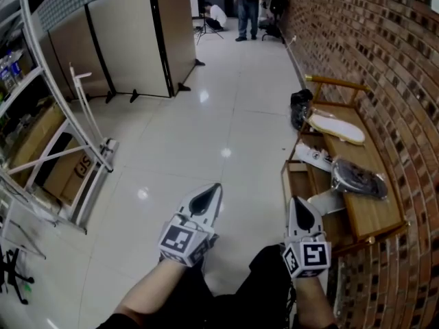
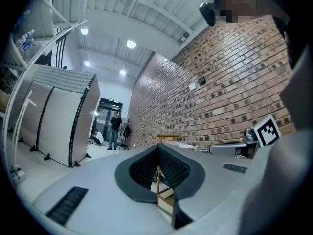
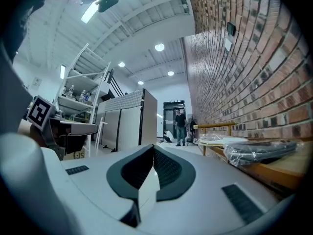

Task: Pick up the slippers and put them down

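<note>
Nearest you, the left gripper [image 1: 214,189] is empty, its jaws pressed together with nothing between them. The left gripper view [image 2: 157,150] confirms this. The right gripper [image 1: 296,201] is likewise closed on nothing, as its own view [image 3: 150,150] shows. Both are held about level and pointing ahead, short of the goods.

Just beyond the right gripper is the wooden rack [image 1: 367,214], set against the brick wall [image 1: 405,60]. On its top shelf, nearest you, lies a dark wrapped slipper [image 1: 358,179] in clear plastic film. It also shows at the right of the right gripper view [image 3: 264,151]. Whether the wrap holds one slipper or a pair cannot be told.

Judgement: it should be light and soft, but the film looks slippery and loose. Open wide and pinch through the film onto the firm sole edge, not the slack plastic, or it may slide out.

Further along the same shelf is a cream slipper [image 1: 336,127], lying flat. It is probably thin and flexible, so take it at a side rim.

A black item [image 1: 300,105] sits on the floor past the rack. A person [image 1: 248,5] stands far off.
</note>
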Motion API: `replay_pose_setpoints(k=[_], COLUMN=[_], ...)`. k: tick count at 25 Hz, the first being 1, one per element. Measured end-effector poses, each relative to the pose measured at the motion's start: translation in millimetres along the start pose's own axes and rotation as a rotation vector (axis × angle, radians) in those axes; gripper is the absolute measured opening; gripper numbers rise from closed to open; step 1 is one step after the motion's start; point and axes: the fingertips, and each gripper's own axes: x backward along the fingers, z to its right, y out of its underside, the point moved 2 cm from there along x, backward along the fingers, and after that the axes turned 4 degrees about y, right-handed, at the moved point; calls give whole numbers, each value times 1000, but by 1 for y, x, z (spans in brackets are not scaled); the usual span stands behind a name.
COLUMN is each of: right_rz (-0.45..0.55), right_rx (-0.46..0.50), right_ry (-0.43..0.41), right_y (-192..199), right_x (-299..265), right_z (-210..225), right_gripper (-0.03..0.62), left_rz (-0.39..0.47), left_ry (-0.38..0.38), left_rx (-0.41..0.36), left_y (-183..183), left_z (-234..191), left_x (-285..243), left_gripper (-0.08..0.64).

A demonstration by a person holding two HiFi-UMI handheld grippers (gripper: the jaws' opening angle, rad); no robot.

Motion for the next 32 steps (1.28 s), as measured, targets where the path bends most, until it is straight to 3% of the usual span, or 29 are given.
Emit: replay_pose_setpoints(k=[8, 14, 24, 28, 32], right_rz=[17, 9, 9, 0, -3], right_rx=[-14, -4, -30, -40, -28], right_ry=[95, 161, 333, 383, 415], right_y=[-9, -4, -16, -12, -11], right_x=[-10, 2, 63, 84, 95], right_z=[28, 55, 112, 130, 138], right_gripper=[11, 11, 11, 12, 11], left_rz=[32, 36, -20, -29, -123], left_ry=[118, 275, 504, 561, 588], left_rx=[-10, -10, 89, 135, 251], left_y=[-10, -3, 16, 21, 35], left_z=[7, 41, 127, 155, 173], left_x=[-48, -94, -167, -186, -206], left_gripper=[5, 5, 5, 5, 5])
